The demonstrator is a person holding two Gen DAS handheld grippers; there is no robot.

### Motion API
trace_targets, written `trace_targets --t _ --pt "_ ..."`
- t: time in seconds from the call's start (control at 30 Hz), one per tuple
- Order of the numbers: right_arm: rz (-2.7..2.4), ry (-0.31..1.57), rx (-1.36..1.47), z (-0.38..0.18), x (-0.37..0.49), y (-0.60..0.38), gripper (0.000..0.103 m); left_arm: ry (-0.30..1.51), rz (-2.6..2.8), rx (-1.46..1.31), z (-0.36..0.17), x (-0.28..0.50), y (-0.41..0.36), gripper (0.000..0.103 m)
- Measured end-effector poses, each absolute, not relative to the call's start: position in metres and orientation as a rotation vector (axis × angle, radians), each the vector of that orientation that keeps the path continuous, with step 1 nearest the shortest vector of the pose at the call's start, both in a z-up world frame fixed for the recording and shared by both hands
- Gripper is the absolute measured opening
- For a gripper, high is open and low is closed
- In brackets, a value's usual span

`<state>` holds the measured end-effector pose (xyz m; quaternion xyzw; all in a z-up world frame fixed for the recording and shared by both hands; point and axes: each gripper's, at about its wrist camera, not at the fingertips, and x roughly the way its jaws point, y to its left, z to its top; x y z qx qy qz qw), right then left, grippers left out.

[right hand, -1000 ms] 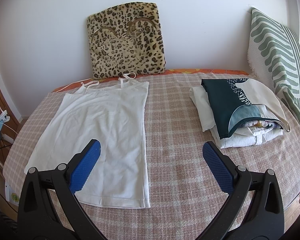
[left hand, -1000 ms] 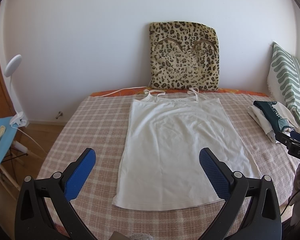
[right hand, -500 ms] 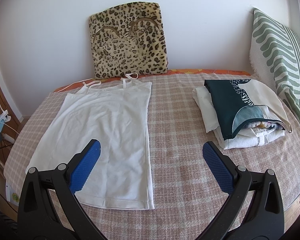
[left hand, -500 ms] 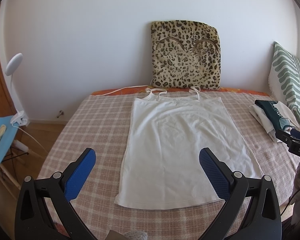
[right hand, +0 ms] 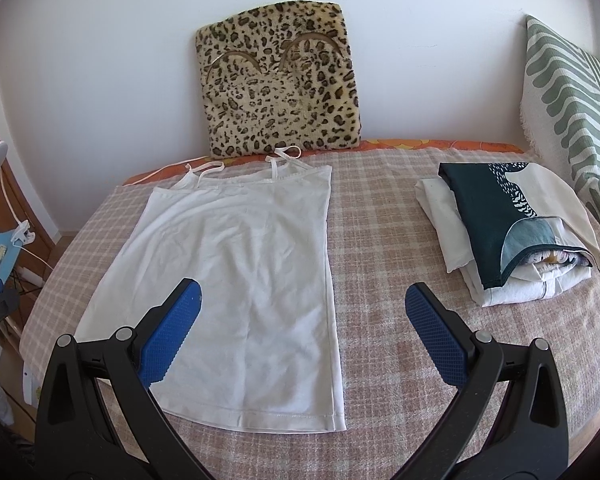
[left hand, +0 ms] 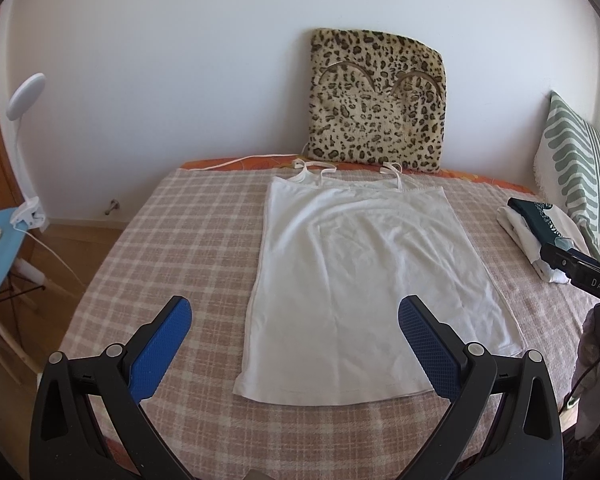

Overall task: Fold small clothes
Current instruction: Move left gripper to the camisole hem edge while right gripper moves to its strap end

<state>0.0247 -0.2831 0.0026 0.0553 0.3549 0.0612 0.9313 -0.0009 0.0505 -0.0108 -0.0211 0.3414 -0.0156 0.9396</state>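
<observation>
**White strappy top laid flat on a checked bed, both grippers open above it**

A white top (left hand: 364,280) with thin shoulder straps lies spread flat on a bed covered by a pink and beige checked blanket (left hand: 188,248). Its straps point toward the far wall and its hem faces the cameras. The fabric is smooth, with only faint creases.

The left hand-held gripper (left hand: 294,316) hangs above the near part of the bed, its two blue-padded fingers spread wide and holding nothing. Seen from this side, the hem sits between the fingers. The right hand-held gripper (right hand: 303,304) is likewise wide open and empty, above the top's right edge and the bare blanket beside it.

A stack of folded clothes (right hand: 512,236), with a dark teal piece on top, rests on the right side of the bed, well apart from the white top. A leopard-print cushion (right hand: 280,80) leans against the white wall just behind the straps. A green and white striped pillow (right hand: 572,120) stands at the right edge.
</observation>
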Motion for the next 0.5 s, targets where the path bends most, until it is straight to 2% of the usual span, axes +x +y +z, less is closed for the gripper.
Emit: trace_targets --t 0.17,0.33,0.5 --pt "0.153 0.732 0.143 0.005 0.033 -0.276 0.103 0.737 -0.066 -0.163 -0.029 0.003 0.072 0.103" --pt "0.185 0.717 0.127 0.012 0.038 -0.262 0.103 0.769 -0.03 -0.158 -0.044 0.005 0.084 0.1" --pt "0.234 0.724 0.132 0.016 0.048 -0.245 0.097 0.81 -0.007 -0.16 -0.062 0.006 0.097 0.084"
